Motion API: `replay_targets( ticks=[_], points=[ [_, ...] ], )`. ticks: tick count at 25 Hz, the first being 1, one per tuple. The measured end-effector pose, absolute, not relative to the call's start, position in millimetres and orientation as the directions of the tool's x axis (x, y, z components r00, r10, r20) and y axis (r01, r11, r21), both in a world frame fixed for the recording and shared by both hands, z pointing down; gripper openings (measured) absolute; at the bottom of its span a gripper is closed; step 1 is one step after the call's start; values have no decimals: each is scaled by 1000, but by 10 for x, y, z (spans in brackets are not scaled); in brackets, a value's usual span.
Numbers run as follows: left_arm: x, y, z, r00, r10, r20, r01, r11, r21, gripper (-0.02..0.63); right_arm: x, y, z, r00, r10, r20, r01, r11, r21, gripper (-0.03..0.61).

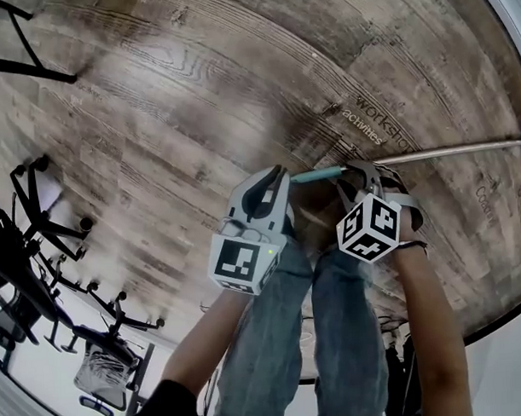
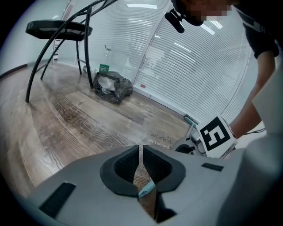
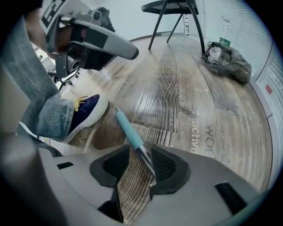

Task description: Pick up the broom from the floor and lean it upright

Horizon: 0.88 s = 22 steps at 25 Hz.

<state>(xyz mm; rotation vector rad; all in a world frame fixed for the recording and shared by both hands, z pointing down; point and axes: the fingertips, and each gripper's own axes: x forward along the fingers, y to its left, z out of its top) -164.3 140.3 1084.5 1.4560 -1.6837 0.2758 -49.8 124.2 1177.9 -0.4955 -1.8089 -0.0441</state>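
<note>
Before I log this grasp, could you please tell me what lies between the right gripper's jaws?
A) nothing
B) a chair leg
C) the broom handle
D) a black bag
C: in the right gripper view the teal-tipped broom handle runs along the floor between the parted jaws of the right gripper.

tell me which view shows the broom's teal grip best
The right gripper view: the teal grip lies full length on the floor, running in between the right gripper's open jaws. The head view shows only a short, small piece of it; the left gripper view shows just a teal sliver low in the frame.
</note>
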Motion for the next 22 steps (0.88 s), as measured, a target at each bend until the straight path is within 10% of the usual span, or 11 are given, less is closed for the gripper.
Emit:
replay_targets(
  ticks=[22],
  points=[
    [-1708, 1220, 10788, 24, -695, 719, -886, 318, 337, 23, -367, 1271, 11935, -166, 250, 954, 694, 717, -67, 103]
  ],
)
